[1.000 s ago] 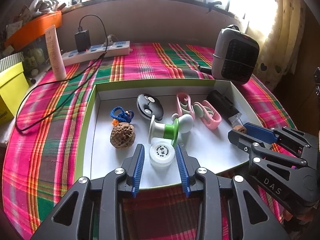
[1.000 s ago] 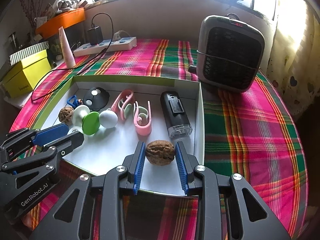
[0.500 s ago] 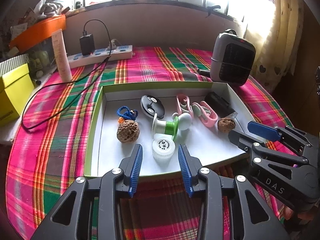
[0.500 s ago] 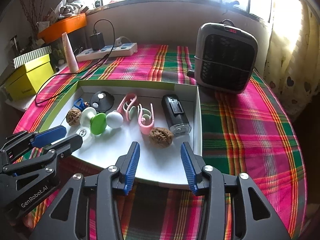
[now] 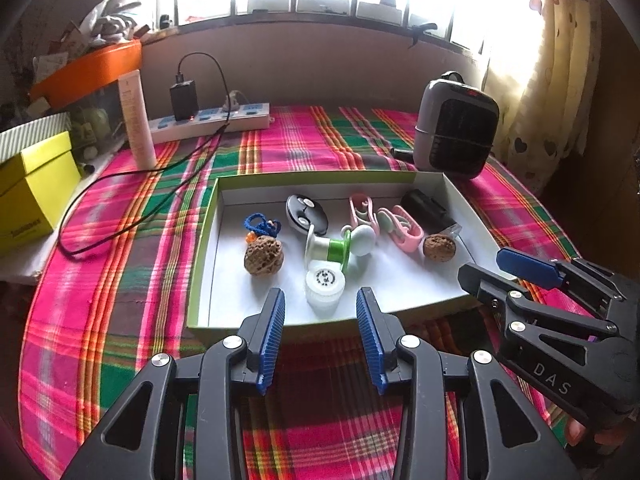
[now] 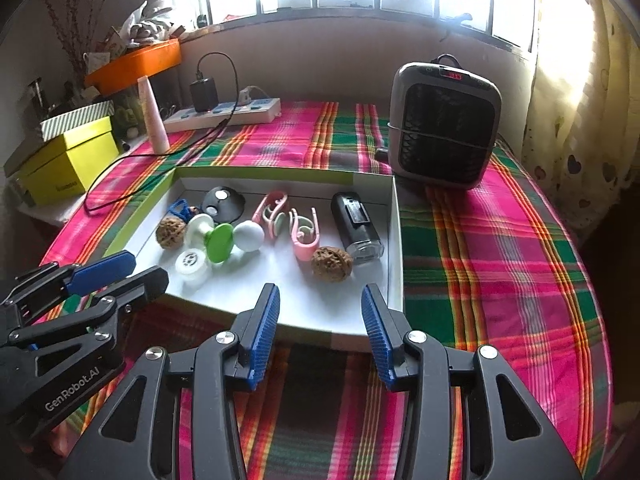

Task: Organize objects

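A white tray with green walls sits on the plaid cloth. In it lie two walnuts, a white cap, a green and white spool, a black oval piece, two pink clips, a black device and a blue cord. My left gripper hangs open just short of the cap, holding nothing. My right gripper is open too, with the right walnut lying free beyond its fingertips.
A grey heater stands behind the tray's right corner. At the back left are a power strip with a black cable trailing over the cloth, a pale tube, a yellow box and an orange box.
Both grippers have pulled back from the tray and risen slightly. The right one opened and left its walnut in the tray. The left one widened away from the white cap.
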{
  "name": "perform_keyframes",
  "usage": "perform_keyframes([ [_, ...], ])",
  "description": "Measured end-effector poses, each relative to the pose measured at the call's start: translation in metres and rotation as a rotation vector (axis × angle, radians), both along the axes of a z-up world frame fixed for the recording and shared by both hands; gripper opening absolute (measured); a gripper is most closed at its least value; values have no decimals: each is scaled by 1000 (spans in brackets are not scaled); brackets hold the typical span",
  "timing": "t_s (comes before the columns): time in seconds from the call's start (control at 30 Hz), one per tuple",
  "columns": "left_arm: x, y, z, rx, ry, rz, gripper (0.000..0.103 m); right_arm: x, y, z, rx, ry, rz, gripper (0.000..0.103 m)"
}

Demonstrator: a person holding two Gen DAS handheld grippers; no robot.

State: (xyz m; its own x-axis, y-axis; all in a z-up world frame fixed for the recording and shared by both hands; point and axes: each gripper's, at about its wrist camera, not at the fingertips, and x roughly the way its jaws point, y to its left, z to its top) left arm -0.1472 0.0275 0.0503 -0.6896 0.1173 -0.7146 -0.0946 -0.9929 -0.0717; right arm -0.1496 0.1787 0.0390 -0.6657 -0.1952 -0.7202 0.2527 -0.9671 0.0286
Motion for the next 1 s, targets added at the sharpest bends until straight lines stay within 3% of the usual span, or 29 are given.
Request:
perform_keyframes([
  [1.0, 67, 1, -35, -43, -90, 48, 37, 66, 2, -36, 48, -80, -13, 45],
])
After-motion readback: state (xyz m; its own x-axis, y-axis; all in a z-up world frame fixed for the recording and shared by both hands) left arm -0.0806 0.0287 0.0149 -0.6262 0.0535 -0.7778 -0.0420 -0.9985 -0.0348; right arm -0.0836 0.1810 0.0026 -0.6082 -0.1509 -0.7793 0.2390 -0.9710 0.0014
